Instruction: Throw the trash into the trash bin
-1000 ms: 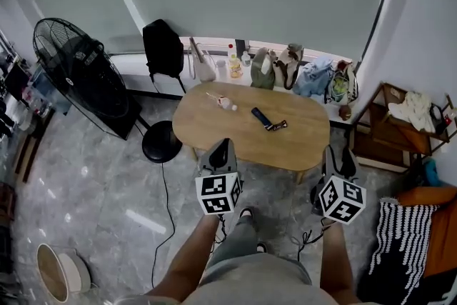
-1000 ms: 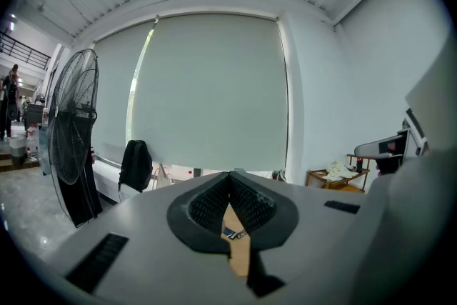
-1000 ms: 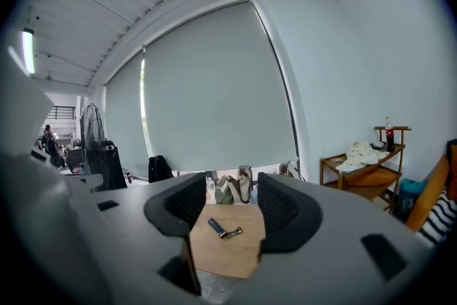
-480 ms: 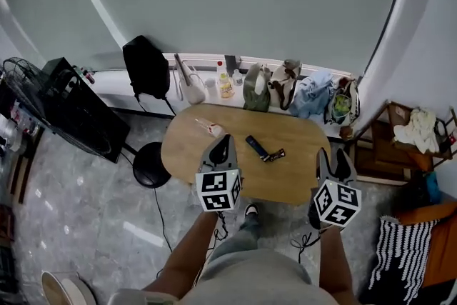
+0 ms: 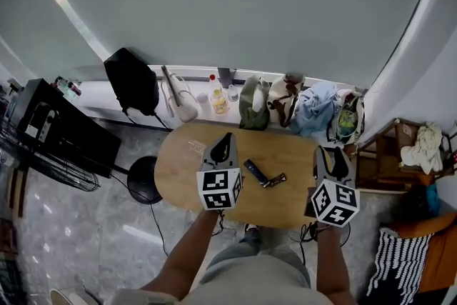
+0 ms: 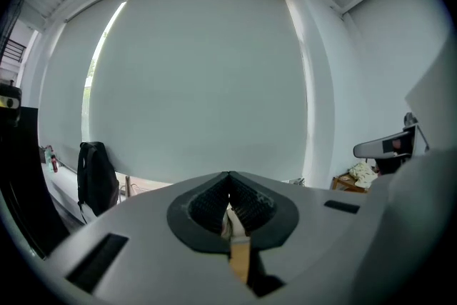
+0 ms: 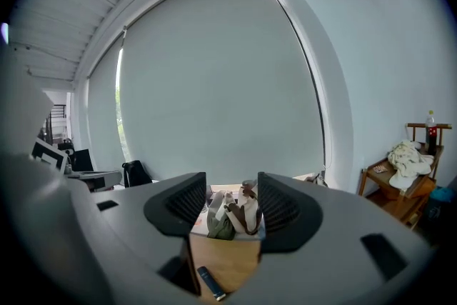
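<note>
An oval wooden table stands ahead in the head view. On it lie a small pale crumpled wrapper, a dark blue bar-shaped item and a small dark object. My left gripper hovers over the table's middle left, just right of the wrapper, jaws shut with the tips meeting and nothing gripped. Over the table's near right edge my right gripper is open; between its jaws I see the bags and the blue item. A pale round bin barely shows at the bottom left edge.
Behind the table a window sill holds a black backpack, a bottle and several cloth bags. A black stool stands left of the table, dark equipment further left, a wooden shelf on the right.
I have moved closer to the table; both grippers now reach over it instead of hanging in front. The fan has slid out of view at the left. Jaw states look unchanged.
</note>
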The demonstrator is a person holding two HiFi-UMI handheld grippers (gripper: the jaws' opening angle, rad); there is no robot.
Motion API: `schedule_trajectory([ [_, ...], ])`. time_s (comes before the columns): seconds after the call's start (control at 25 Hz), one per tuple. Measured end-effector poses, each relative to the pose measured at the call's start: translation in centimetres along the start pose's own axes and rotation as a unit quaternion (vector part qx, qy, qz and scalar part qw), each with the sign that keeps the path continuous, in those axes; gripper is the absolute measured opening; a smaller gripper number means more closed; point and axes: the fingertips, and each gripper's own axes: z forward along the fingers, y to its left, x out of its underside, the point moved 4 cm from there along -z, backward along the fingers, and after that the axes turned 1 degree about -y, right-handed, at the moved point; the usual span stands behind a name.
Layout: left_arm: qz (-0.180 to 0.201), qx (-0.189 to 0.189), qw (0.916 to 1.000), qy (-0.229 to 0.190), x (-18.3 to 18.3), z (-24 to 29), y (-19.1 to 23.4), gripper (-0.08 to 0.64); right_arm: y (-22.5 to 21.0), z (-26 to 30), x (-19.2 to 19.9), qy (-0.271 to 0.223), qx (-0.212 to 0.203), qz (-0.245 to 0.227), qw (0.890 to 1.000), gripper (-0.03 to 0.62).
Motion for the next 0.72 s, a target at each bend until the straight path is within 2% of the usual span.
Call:
schedule_trajectory([
  [0.2,-0.012,-0.024,0.9994,0.024,1.7,1.8,1.0,0.017,-0.7,3.7,1.1,0.029,-0.012,-0.001,1.0,0.233],
  [0.48,-0.035,-0.069,0.9958,0.05,4.5,1.9,1.7,0.017,-0.8,7.0,2.3,0.06,-0.052,-0.02,0.997,0.236],
  [0.72,-0.052,-0.1,0.9901,0.084,10.0,2.0,1.7,0.017,-1.3,9.5,6.7,0.111,-0.098,-0.05,0.988,0.238],
])
